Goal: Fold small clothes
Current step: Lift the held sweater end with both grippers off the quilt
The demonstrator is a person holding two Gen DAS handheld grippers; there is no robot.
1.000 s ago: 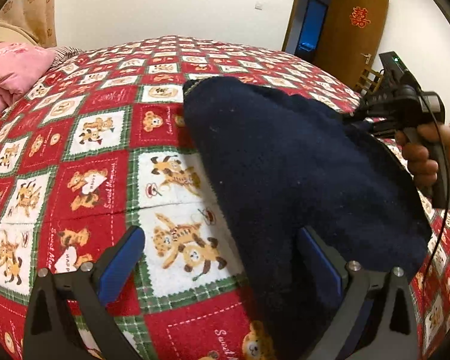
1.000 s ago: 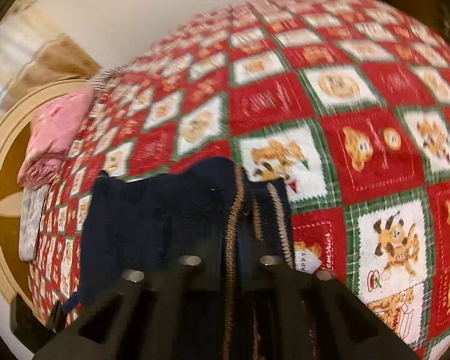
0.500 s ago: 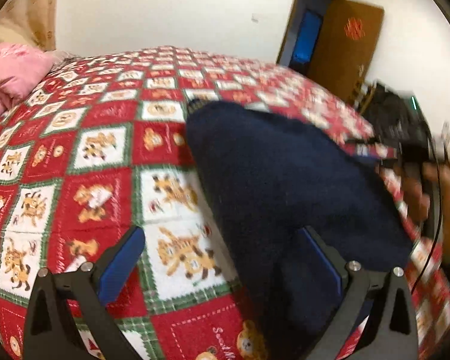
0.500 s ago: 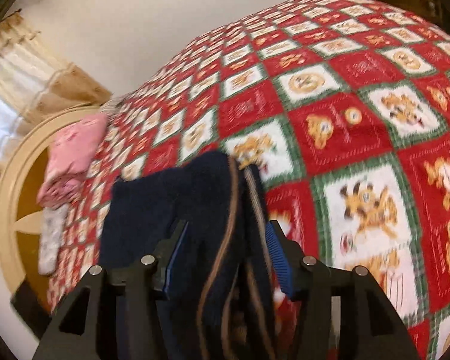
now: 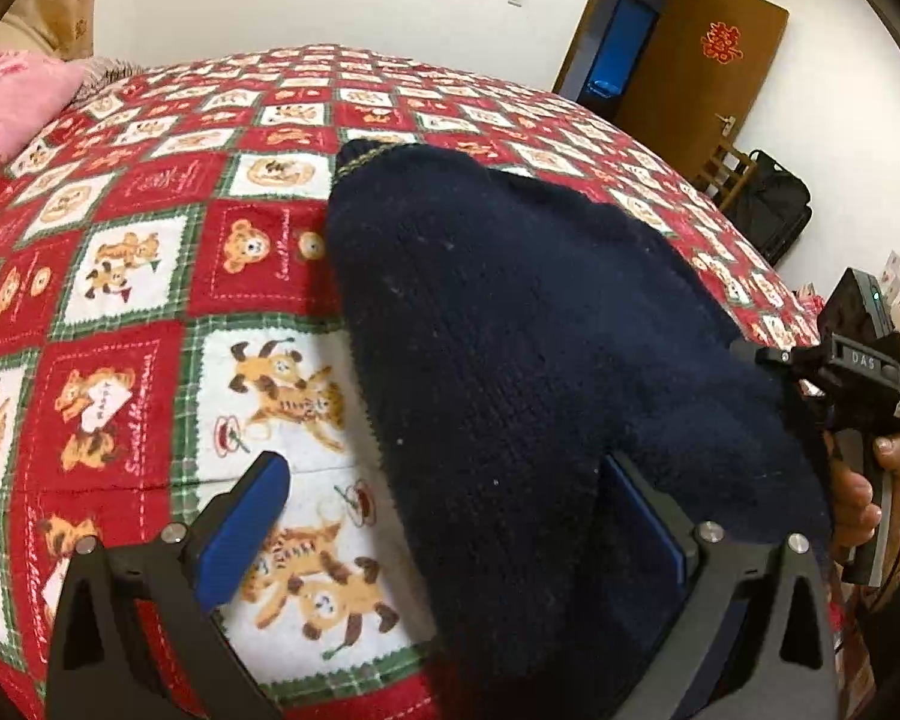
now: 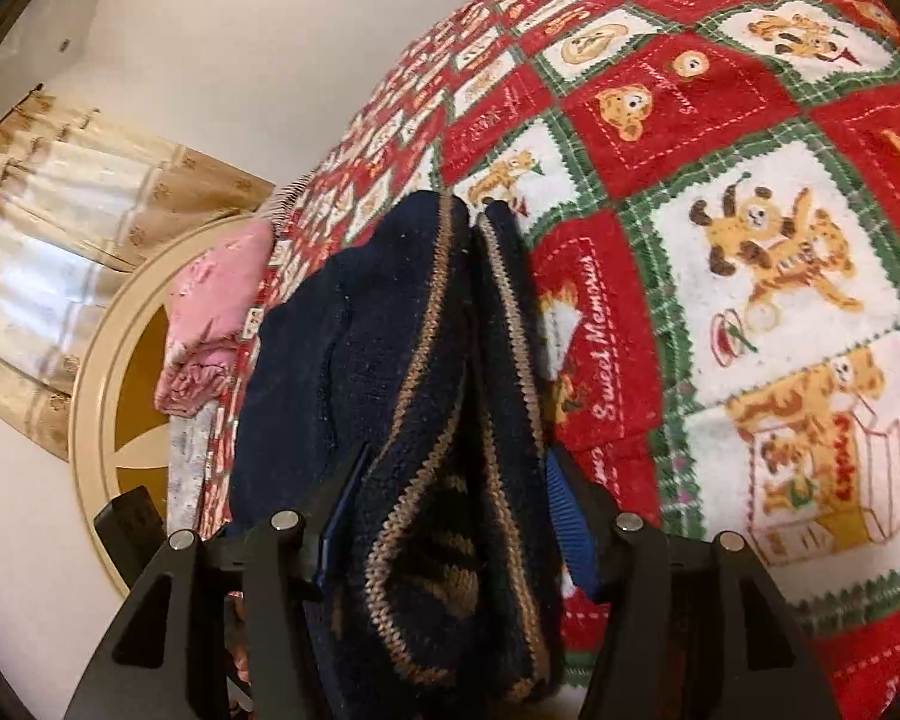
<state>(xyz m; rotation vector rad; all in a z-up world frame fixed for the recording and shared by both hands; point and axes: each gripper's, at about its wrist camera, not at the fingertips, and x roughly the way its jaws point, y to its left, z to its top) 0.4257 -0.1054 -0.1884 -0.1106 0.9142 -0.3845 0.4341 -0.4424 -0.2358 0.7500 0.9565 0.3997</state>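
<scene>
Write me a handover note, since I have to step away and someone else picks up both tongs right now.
Left tongs: open, empty, one pad tucked under the navy knit sweater.
Right tongs: partly open around the sweater's striped hem, not clamped.
Sweater lies bunched on the red teddy-bear bedspread; folded pink clothes sit by the headboard.
Done: one fold appears laid over.
Left: probably free both tongs, flatten the sweater, and finish folding.
</scene>
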